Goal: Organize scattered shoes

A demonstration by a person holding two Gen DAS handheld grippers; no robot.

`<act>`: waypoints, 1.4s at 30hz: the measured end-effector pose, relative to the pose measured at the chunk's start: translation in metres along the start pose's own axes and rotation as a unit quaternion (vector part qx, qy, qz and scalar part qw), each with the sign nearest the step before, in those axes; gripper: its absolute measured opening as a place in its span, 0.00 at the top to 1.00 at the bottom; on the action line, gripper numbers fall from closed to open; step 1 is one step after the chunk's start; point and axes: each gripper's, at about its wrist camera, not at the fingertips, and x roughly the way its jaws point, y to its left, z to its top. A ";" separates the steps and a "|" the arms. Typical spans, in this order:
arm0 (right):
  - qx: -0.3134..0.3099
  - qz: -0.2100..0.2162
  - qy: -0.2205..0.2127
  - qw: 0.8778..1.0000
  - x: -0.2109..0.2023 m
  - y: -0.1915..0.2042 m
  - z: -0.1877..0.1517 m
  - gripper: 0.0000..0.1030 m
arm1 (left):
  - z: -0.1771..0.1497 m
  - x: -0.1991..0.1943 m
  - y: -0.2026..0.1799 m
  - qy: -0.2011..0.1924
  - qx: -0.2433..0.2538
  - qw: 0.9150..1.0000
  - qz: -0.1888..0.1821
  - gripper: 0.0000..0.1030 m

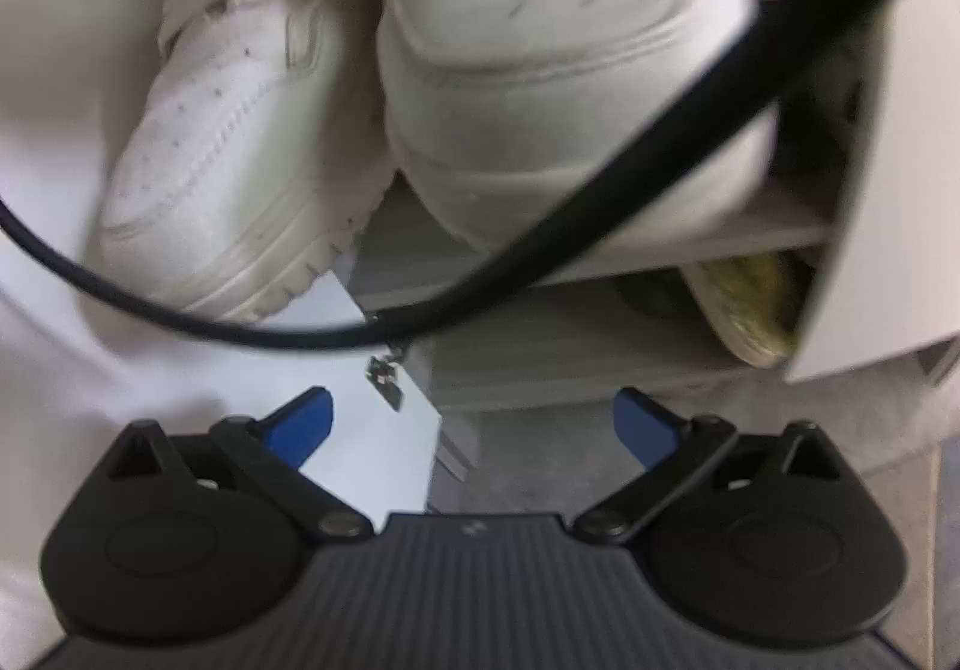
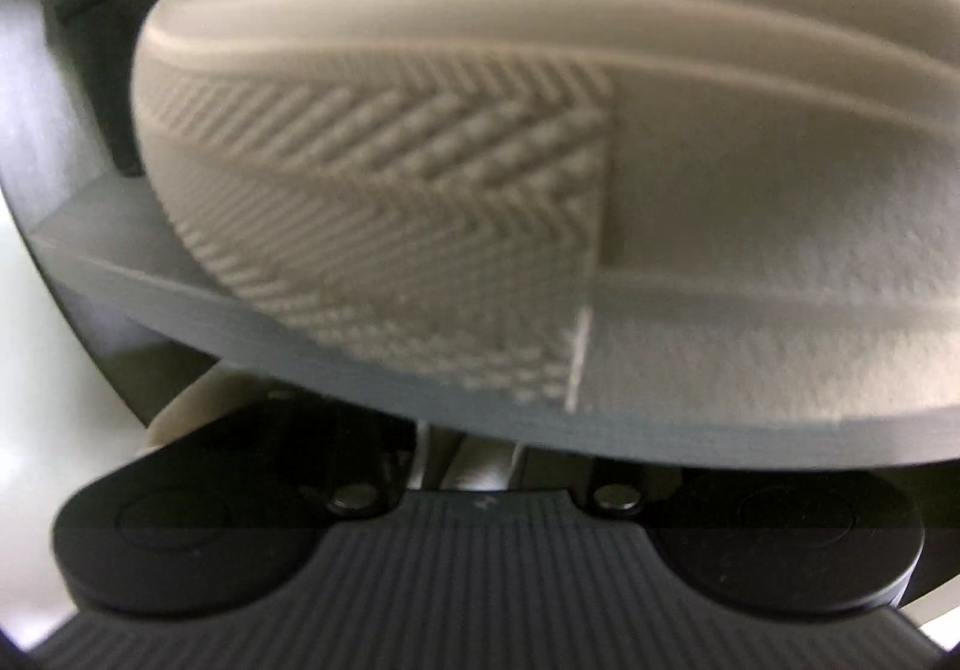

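Note:
In the left wrist view two white sneakers sit on a grey shelf (image 1: 600, 244). The left sneaker (image 1: 228, 141) points its toe over the shelf's front edge. The right sneaker (image 1: 540, 57) lies beside it and touches it. My left gripper (image 1: 474, 418) is open and empty, below and in front of the shelf, with blue pads (image 1: 300, 418). In the right wrist view a pale shoe (image 2: 540, 159) fills the frame, its herringbone sole facing me, over a grey shelf edge (image 2: 420, 400). My right gripper's fingers are hidden under that edge.
A black cable (image 1: 540, 250) loops across the left wrist view in front of the sneakers. A yellowish shoe (image 1: 750, 304) sits on the lower shelf. White cabinet panels (image 1: 888, 190) stand at the right and left. Grey floor (image 1: 570, 454) lies below.

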 end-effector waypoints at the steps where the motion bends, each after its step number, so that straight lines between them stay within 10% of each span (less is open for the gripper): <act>1: -0.001 0.000 -0.001 1.000 0.001 0.001 0.001 0.57 | 0.003 -0.001 0.001 -0.008 -0.001 1.000 0.001 0.03; 20: 0.042 0.042 -0.025 0.998 0.000 0.017 0.009 0.49 | 0.014 -0.028 0.011 -0.020 -0.046 0.999 -0.020 0.14; 26: 0.040 0.015 -0.043 0.998 -0.011 0.028 0.014 0.10 | 0.024 -0.045 0.009 -0.068 -0.052 0.996 -0.008 0.07; 42: -0.091 0.094 -0.104 0.986 -0.092 0.037 -0.030 0.09 | 0.022 -0.058 -0.002 -0.078 -0.016 0.996 -0.048 0.09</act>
